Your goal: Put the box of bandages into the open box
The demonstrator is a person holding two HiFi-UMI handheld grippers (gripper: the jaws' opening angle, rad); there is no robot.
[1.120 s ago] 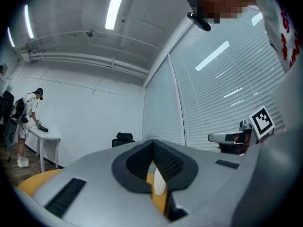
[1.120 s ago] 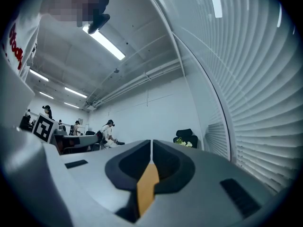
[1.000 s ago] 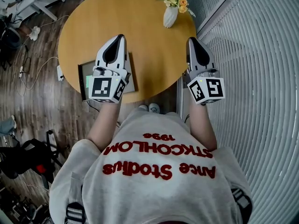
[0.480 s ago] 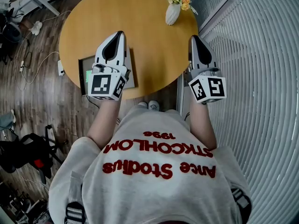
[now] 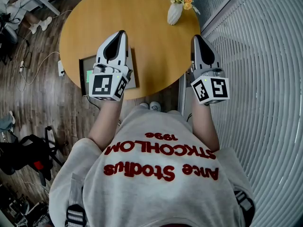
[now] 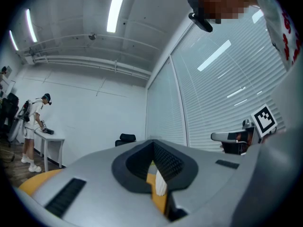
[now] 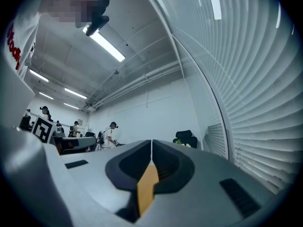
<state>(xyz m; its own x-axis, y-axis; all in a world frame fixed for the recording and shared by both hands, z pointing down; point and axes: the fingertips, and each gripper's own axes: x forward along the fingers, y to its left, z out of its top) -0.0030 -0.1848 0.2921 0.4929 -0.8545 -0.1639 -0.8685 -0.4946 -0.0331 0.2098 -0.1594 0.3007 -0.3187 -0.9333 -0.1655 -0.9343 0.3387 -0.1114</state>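
Hovering over the round table (image 5: 156, 27), our left gripper (image 5: 121, 35) and right gripper (image 5: 195, 38) both have jaws pressed together, empty. A dark shallow box (image 5: 84, 69) lies directly beneath the left one, with a small green thing (image 5: 89, 82) at its left edge, mostly hidden.

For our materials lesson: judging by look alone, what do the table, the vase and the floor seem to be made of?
Table: wood or wood-look laminate, smooth; even tan colour with a soft sheen.
Vase: probably ceramic; opaque white with ribbed sides.
Floor: dark wood planks, or a vinyl imitation; board lines and streaky grain, matte.
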